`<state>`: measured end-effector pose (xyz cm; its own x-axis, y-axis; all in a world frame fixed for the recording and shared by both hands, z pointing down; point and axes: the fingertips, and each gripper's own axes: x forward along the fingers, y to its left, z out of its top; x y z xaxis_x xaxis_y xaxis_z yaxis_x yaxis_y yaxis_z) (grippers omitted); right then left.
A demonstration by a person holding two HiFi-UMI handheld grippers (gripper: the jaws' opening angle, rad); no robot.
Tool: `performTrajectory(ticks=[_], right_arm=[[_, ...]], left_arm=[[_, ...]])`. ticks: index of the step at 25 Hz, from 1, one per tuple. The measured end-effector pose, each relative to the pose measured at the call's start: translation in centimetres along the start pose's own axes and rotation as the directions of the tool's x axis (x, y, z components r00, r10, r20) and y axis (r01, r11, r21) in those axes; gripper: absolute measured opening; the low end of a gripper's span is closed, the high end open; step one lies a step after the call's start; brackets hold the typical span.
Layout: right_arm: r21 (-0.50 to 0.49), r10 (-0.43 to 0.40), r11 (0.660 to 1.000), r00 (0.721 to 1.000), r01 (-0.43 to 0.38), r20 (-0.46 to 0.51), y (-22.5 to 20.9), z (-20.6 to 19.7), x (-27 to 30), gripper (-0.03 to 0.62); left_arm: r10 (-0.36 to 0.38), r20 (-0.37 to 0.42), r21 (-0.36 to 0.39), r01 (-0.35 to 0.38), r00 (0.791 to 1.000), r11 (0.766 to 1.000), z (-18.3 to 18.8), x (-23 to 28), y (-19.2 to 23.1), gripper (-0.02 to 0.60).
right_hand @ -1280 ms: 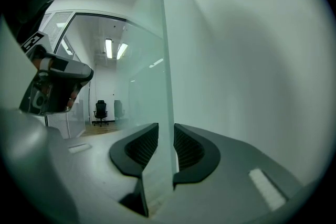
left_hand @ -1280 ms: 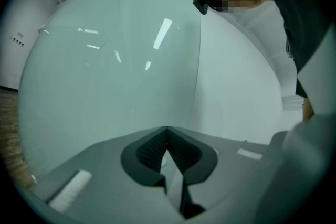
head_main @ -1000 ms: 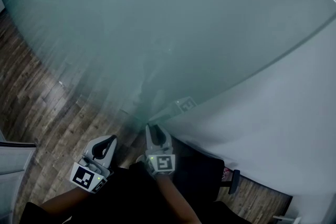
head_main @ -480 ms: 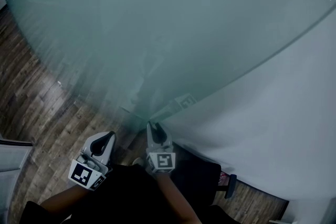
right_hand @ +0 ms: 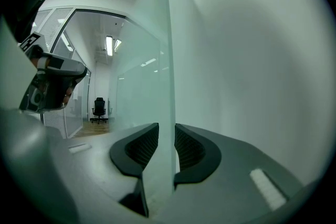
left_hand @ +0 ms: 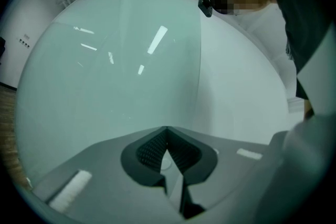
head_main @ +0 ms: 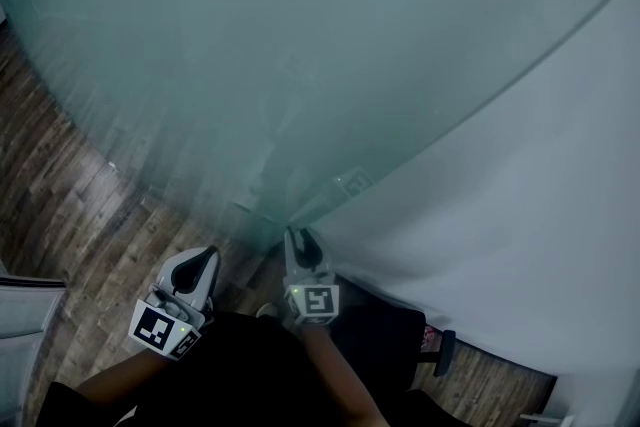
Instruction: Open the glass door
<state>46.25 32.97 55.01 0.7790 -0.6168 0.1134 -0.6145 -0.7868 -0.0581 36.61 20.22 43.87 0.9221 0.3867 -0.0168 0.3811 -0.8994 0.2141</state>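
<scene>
- Two grippers are seen low in the head view. The right gripper [head_main: 298, 245] is set on the free edge of the glass door [head_main: 300, 35], and the left gripper [head_main: 205, 263] is held just beside it, in front of the door's face.
- The right gripper [right_hand: 167, 149] is clamped on the door. In the right gripper view the upright edge of the glass door [right_hand: 157, 86] stands between the two dark ribbed pads, with one pad laid on each face.
- The left gripper [left_hand: 167, 152] is closed on nothing, its tips pressed together. It is pointed at the door's face [left_hand: 115, 76], but contact with the glass cannot be confirmed.
- The door's edge runs vertically through the right gripper's jaws. The sheet stretches away ahead and to the left of them, and the white wall [right_hand: 252, 60] lies close on the right.
- The right hand is the nearer one and is already on the edge, so the swing is probably to be led by it. The edge would be drawn across the door's face and away from the wall, not along the glass.
- The glass is frosted, pale green, thin and smooth, with streaks of ceiling light reflected on it, so some slipping under the pads may be expected.
- A wood-plank floor [head_main: 60, 185] is seen below the door.
</scene>
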Motion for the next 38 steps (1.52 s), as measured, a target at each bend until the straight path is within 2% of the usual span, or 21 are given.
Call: performTrajectory(ticks=[9,13,17,22,27,30,33,35,37,38], right_arm=[[0.025,-0.02,0.999,1.0,0.02,0.003,-1.5,0.2,1.3,0.101],[0.031,-0.023,0.999,0.999,0.022,0.038,-1.3,1.1,1.0,0.104],[0.025,-0.027,0.999,1.0,0.026,0.013,-1.6,-0.3,0.9,0.104],[-0.001,-0.024,1.0,1.0,0.024,0.018,-1.3,0.8,1.0,0.103],[0.033,-0.015,0.999,1.0,0.016,-0.026,-1.4,0.0,0.9,0.101],[0.057,-0.032,0.998,0.999,0.031,0.026,-1.5,1.4,0.0,0.101],[0.041,-0.044,0.998,0.997,0.042,0.071,-1.1,3.6,-1.0,0.1],[0.025,-0.049,0.999,0.996,0.047,0.08,-0.9,4.2,-1.6,0.083],[0.013,-0.046,0.999,0.996,0.045,0.08,-0.4,4.7,-2.0,0.004],[0.011,-0.041,0.999,0.996,0.041,0.08,0.0,4.9,-2.1,0.002]], left_arm=[[-0.009,-0.013,0.016,0.01,1.0,1.0,0.2,1.1,0.8,0.0],[0.013,-0.008,0.011,-0.013,1.0,1.0,0.4,1.4,1.9,0.0],[0.014,-0.013,0.005,-0.014,1.0,1.0,0.1,1.6,2.3,0.0],[-0.008,-0.022,-0.004,0.008,1.0,1.0,-0.5,2.0,2.1,0.0],[-0.026,-0.035,-0.025,0.025,0.999,0.999,-0.9,2.7,1.7,0.0],[-0.036,-0.034,-0.028,0.035,0.999,0.999,-0.9,2.6,1.1,0.0],[-0.038,-0.034,-0.032,0.037,0.999,0.999,-0.9,2.3,0.9,0.0],[-0.04,-0.033,-0.035,0.039,0.999,0.999,-0.9,2.2,0.9,0.0],[-0.044,-0.031,-0.036,0.043,0.999,0.998,-0.9,2.0,0.9,0.0],[-0.045,-0.03,-0.037,0.044,0.999,0.998,-1.0,2.0,0.9,0.0]])
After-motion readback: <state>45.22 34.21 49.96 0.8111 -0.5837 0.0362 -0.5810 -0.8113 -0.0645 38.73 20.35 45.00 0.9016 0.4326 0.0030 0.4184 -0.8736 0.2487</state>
